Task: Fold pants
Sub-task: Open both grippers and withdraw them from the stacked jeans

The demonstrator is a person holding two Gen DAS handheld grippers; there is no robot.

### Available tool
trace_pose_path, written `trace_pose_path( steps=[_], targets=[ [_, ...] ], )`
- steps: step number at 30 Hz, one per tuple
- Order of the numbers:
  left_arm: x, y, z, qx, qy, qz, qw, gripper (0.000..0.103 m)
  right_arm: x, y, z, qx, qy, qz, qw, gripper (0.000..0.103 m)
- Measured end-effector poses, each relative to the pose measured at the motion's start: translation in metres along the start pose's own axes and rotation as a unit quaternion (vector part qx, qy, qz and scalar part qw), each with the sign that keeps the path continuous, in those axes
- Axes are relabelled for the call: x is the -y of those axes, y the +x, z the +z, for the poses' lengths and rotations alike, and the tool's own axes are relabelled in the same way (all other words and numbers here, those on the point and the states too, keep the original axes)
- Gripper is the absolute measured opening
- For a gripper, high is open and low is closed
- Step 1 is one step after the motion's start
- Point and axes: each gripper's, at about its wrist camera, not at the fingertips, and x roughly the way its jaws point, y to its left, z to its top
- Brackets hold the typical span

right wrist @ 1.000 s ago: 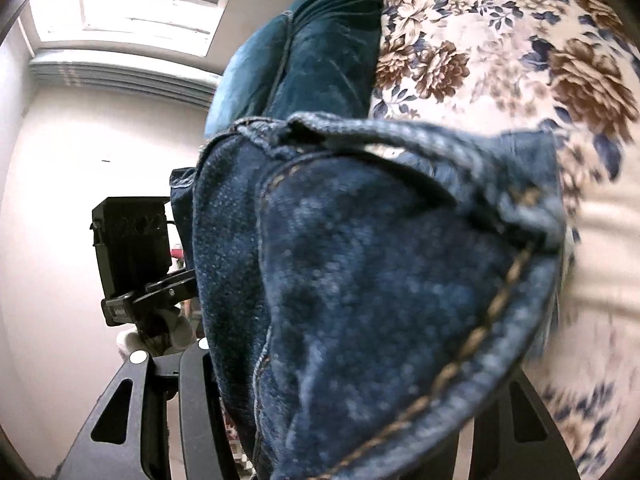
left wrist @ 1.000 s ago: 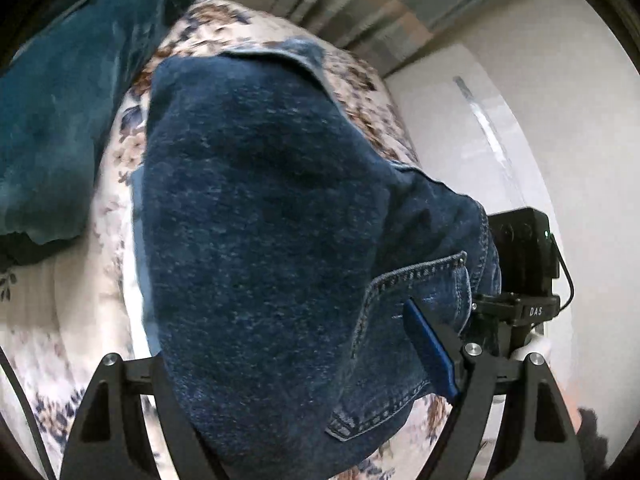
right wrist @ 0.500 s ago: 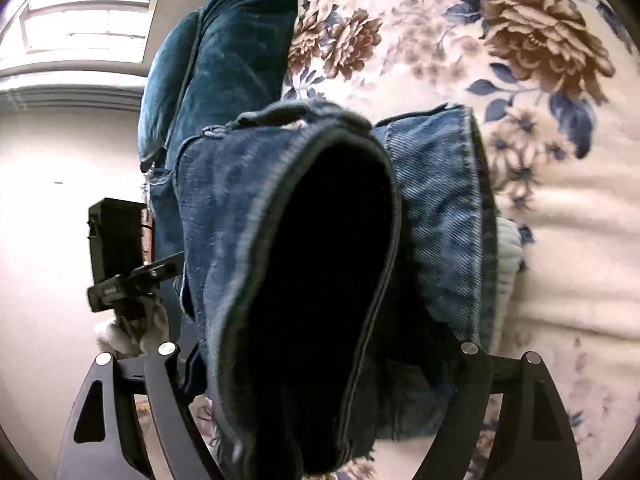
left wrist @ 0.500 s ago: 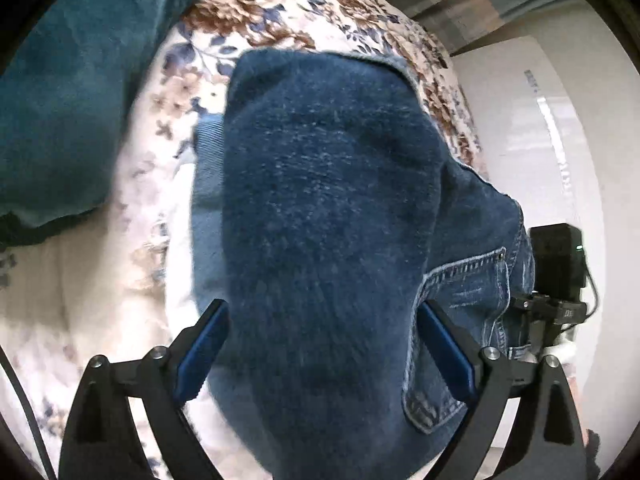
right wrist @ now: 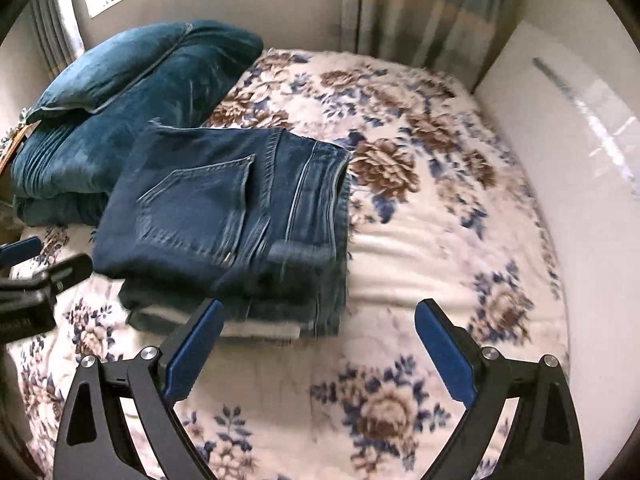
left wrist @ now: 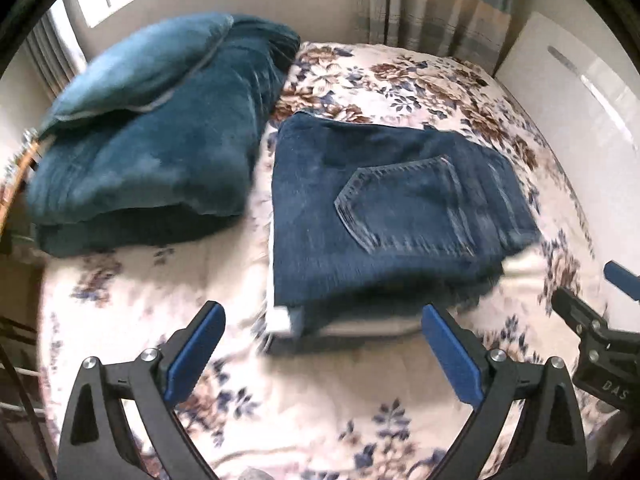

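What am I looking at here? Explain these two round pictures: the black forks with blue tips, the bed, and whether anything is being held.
There is no robot: a person carries one hand-held pair of tongs in each hand, and a wide-angle camera on each looks forward along its two fingers. One picture is from the left tongs, the other from the right tongs. The blue tips are the gripping pads.

On the flowered bedspread lie folded jeans, back pocket up, on top of something pale. Beside them is a stack of teal bedding. A curtain hangs behind, and a white panel stands along the bed's side.

Nothing is held: both tongs are opening, with only bedspread showing between their pads. The fold looks finished.
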Motion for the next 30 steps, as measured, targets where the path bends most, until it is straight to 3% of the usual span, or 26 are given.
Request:
trace_pose_path(
  steps=[6,16,23,30],
  targets=[
    [0.012,-0.083,-0.017,0.044,0.005,0.012,0.9989,0.100,0.006,-0.081,-0.037,0.007,0.039,-0.012,0.999,0.098],
    [0.021,-0.240,-0.063,0.131,-0.002,0.014,0.9913,0.100,0.019,-0.259,-0.081,0.074,0.052,-0.031,0.995,0.098],
    [0.013,-0.321,-0.121,0.157,-0.007,0.012,0.9875,0.100,0.013,-0.369,-0.134,0.113,0.040,-0.028,0.992,0.098],
    [0.009,-0.384,-0.176,0.173,0.001,0.016,0.9848,0.100,0.004,-0.448,-0.191,0.128,0.035,-0.008,0.991,0.098]
  ],
)
